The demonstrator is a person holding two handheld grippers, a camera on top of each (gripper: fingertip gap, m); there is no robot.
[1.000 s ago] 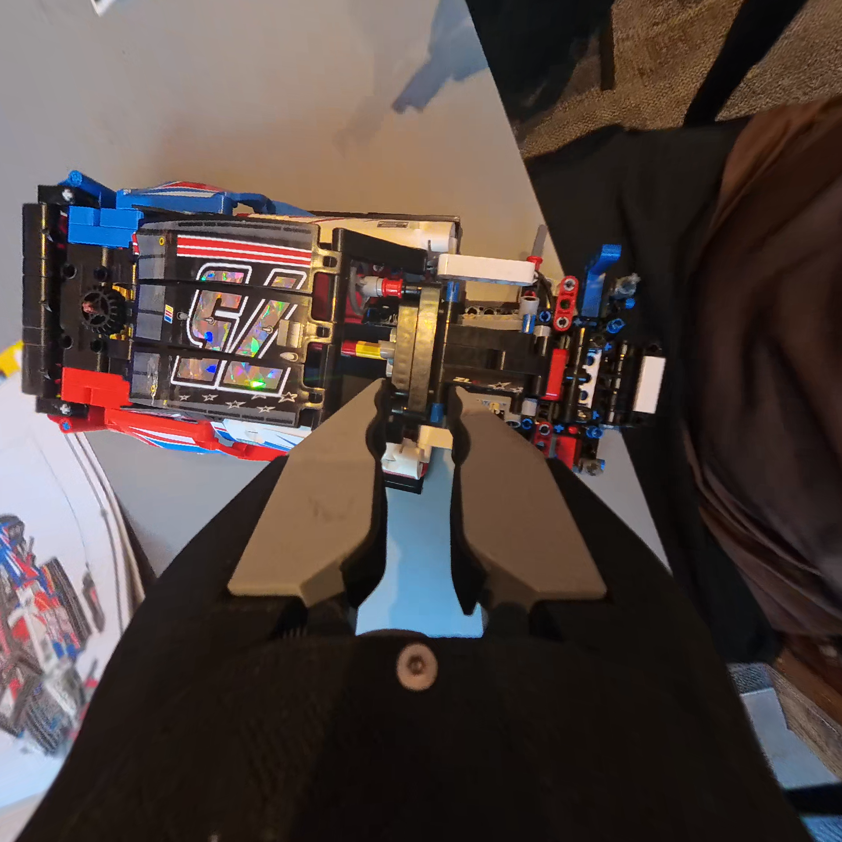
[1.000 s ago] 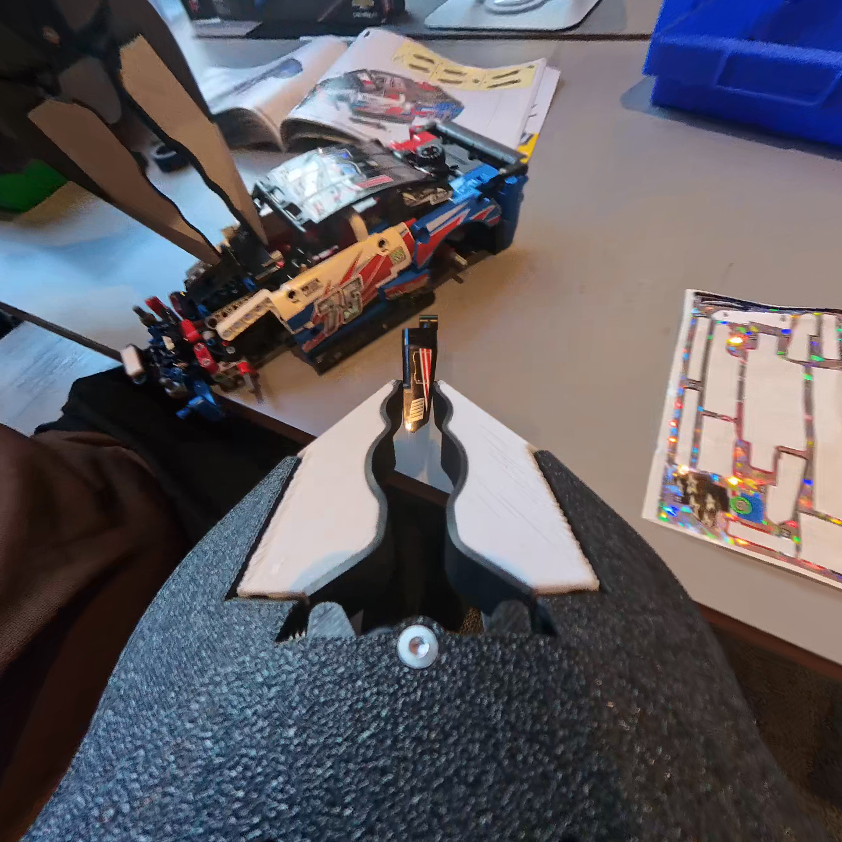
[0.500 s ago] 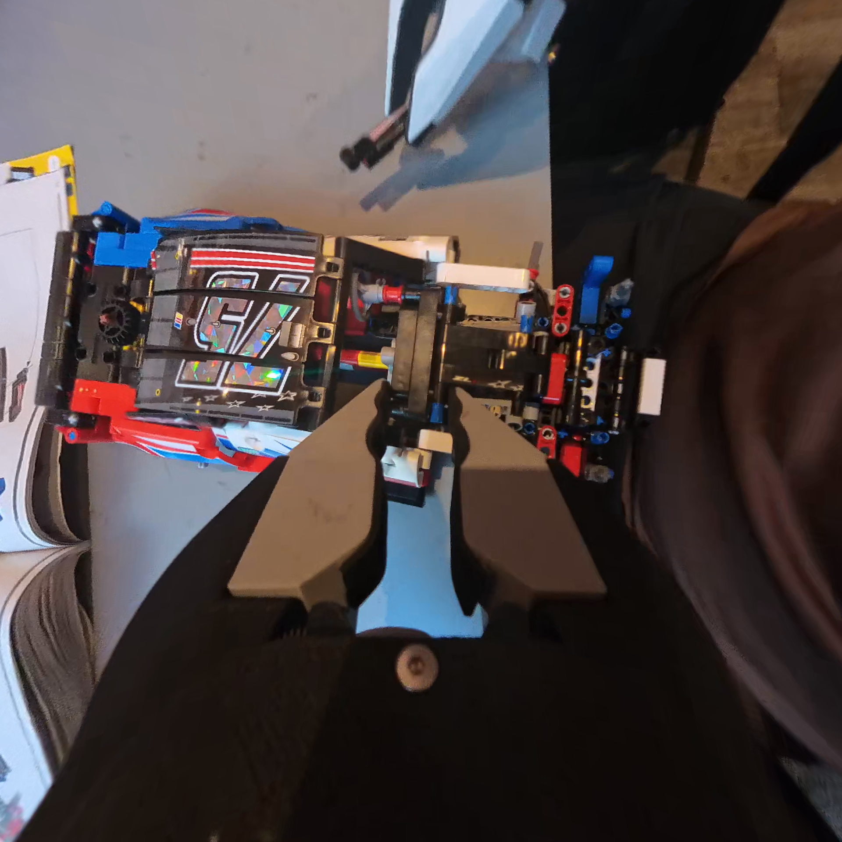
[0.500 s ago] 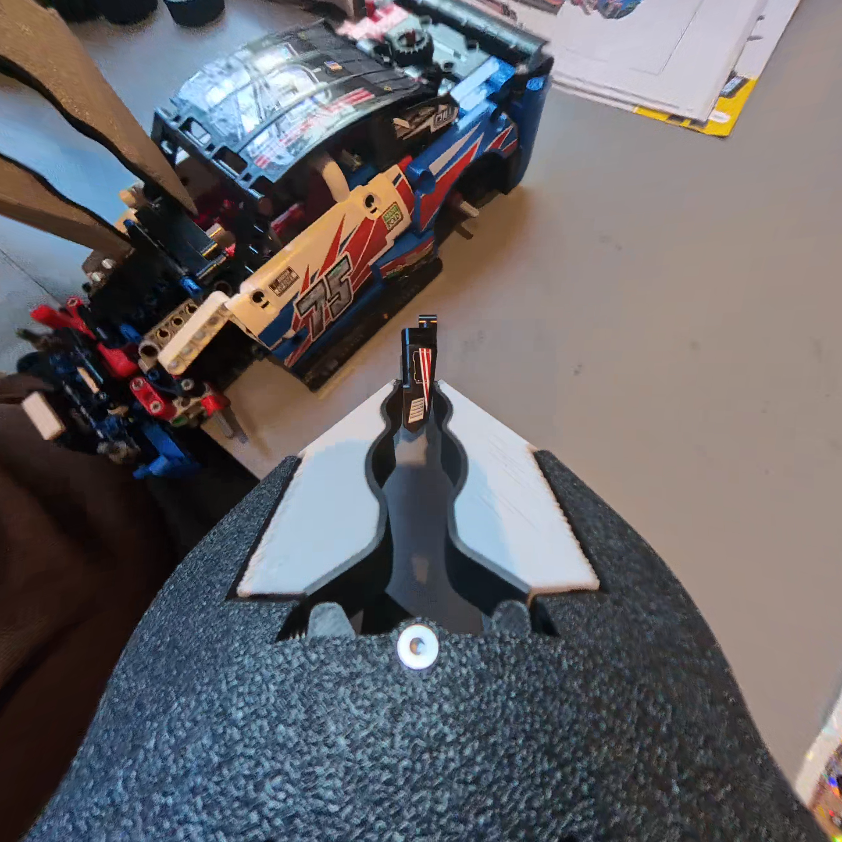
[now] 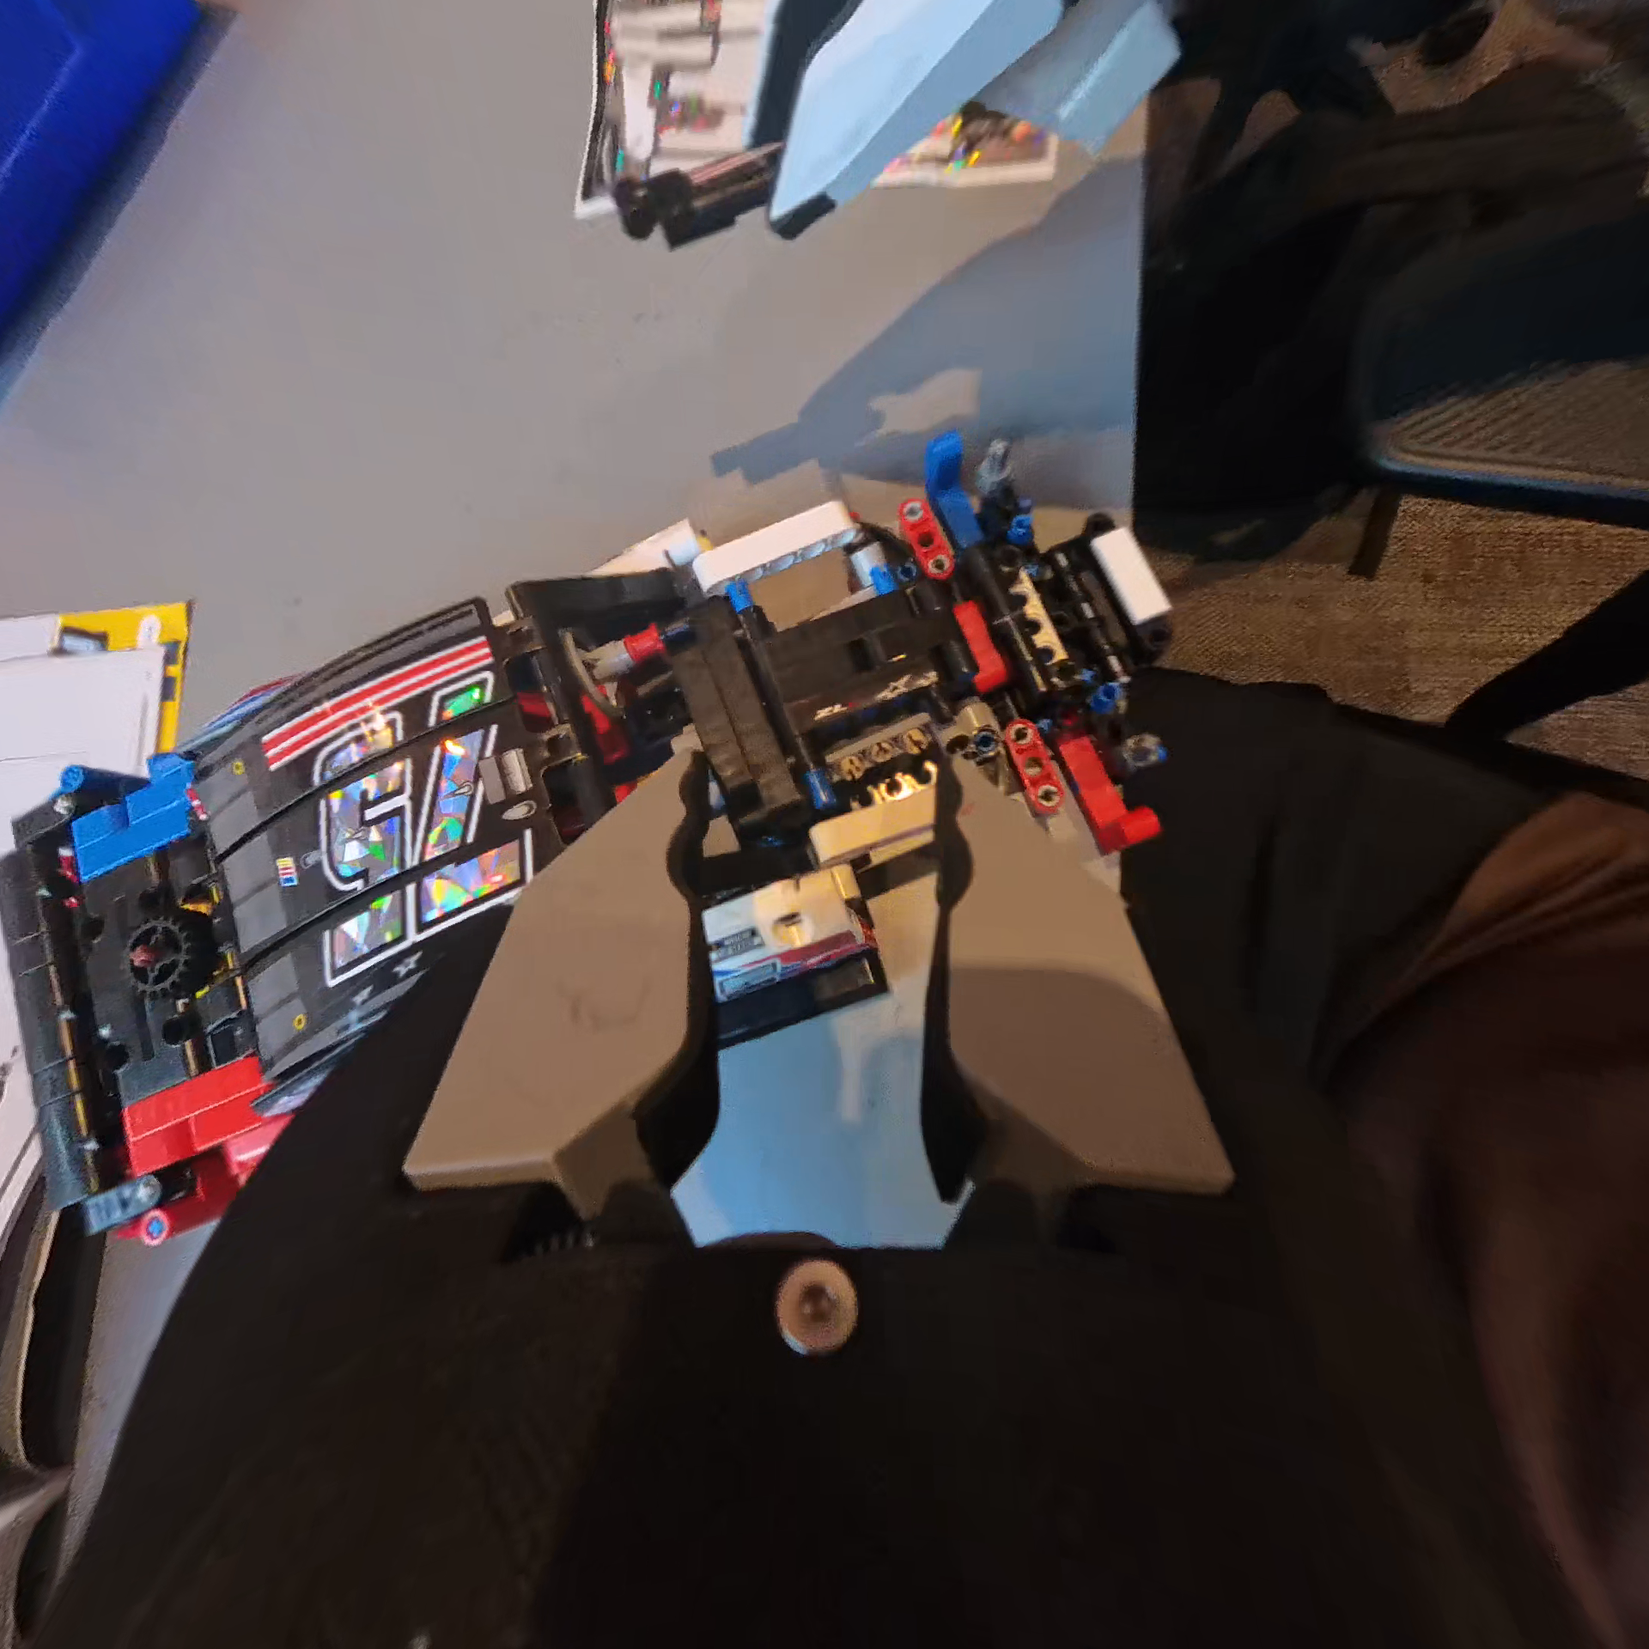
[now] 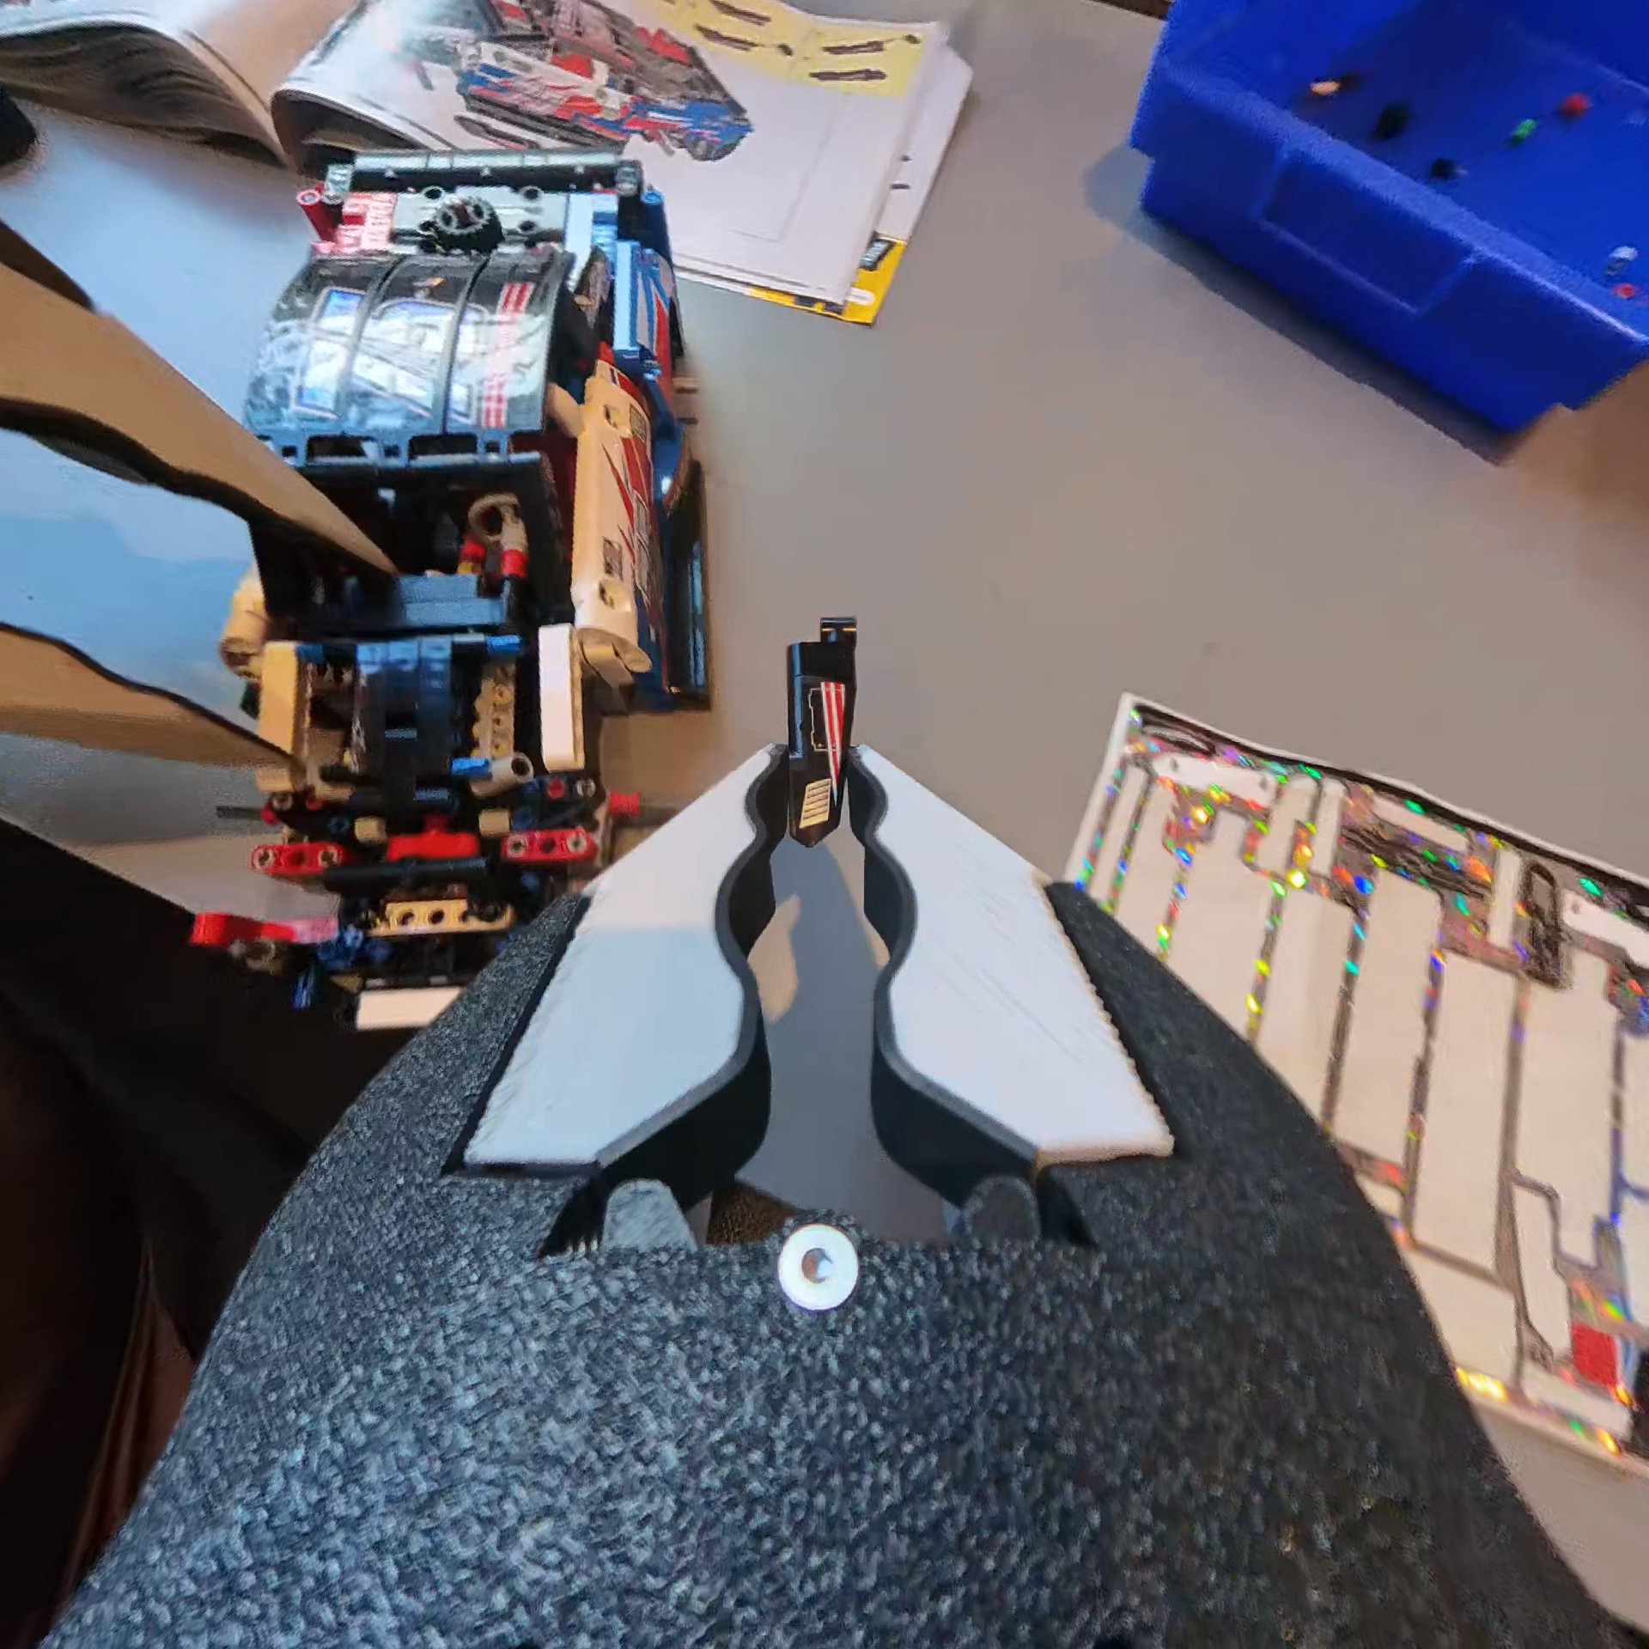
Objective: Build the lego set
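The lego car (image 5: pixel 384 803) has a black roof with a shiny number, blue and red sides, and an open front frame that hangs over the table edge. My left gripper (image 5: pixel 816 790) straddles the black and white beams of that frame from the side, with a finger against each side. In the right wrist view the car (image 6: pixel 464 375) is at the left, with the left gripper's fingers (image 6: pixel 294 526) on its front. My right gripper (image 6: pixel 816 758) is shut on a small black panel piece (image 6: pixel 825 678) with red and white stripes, held above the table to the right of the car.
A blue bin (image 6: pixel 1392 205) with several small parts stands at the back right. An open instruction booklet (image 6: pixel 714 107) lies behind the car. A shiny sticker sheet (image 6: pixel 1338 1026) lies to the right. A person's dark clothing (image 5: pixel 1472 1071) is at the table edge. There is about 12 cm between the tips of the two grippers.
My right gripper has swung with its piece from the car's side to its front end. My left gripper's jaws stand wider on the frame, and the car has turned in its view.
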